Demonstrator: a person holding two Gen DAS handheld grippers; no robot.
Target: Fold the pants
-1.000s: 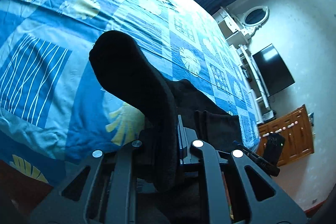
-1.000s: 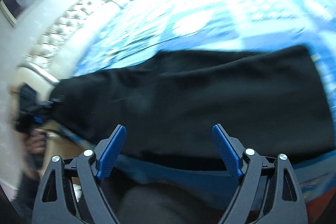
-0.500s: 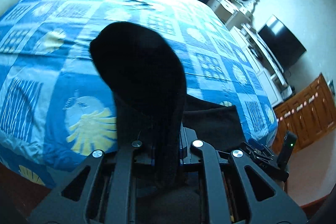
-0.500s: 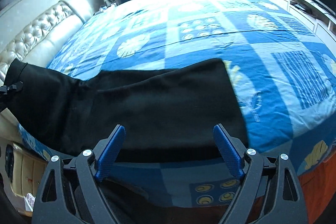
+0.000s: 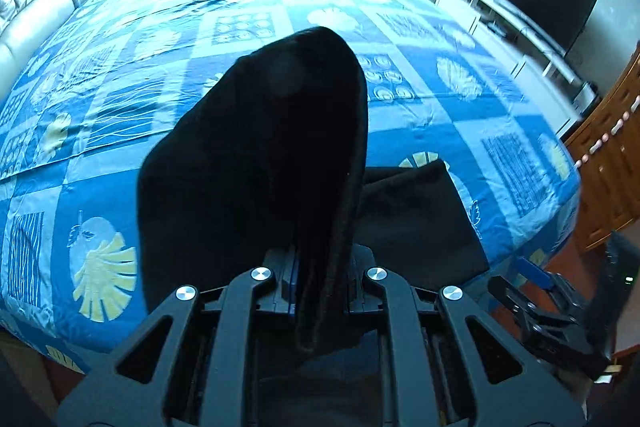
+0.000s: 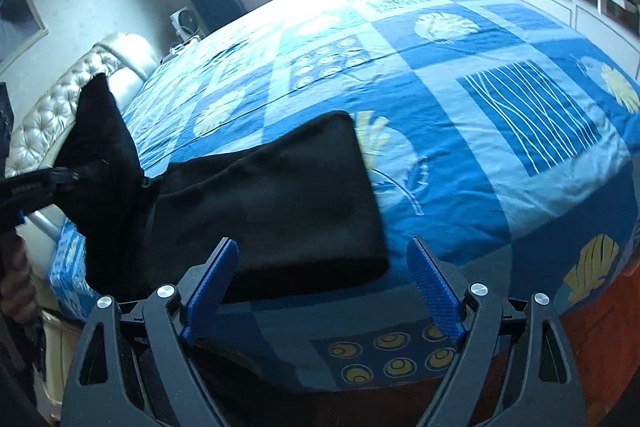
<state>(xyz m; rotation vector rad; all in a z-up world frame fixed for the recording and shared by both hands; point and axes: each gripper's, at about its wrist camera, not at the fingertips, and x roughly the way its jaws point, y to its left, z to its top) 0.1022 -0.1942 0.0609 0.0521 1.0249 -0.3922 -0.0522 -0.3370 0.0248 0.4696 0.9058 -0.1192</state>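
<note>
- A pair of black pants [image 6: 276, 203] lies along the near edge of a bed [image 6: 500, 131] covered in a blue patchwork spread, one end flat on the bedding, the other lifted clear of it
- The left tongs [image 5: 316, 275] are closed tight on that raised end, the dark cloth bunched between the fingers and standing up in a hump that blocks much of the left wrist view
- Seen from the right wrist camera, the left tongs [image 6: 60, 179] hold the cloth up at the far left, near the padded headboard [image 6: 44, 115]
- The right tongs [image 6: 322, 279] are spread wide and grip nothing; their blue pads [image 6: 434, 283] sit low over the bed edge, just short of the flat end of the garment
- Judged from this, the fold is mid-way: one end is picked up for carrying over, and the layers are not yet laid together
- The next move likely calls for the left tongs to carry the lifted end across onto the flat part, while the right tongs either pin or take the free end so the edges line up without dragging the cloth
</note>
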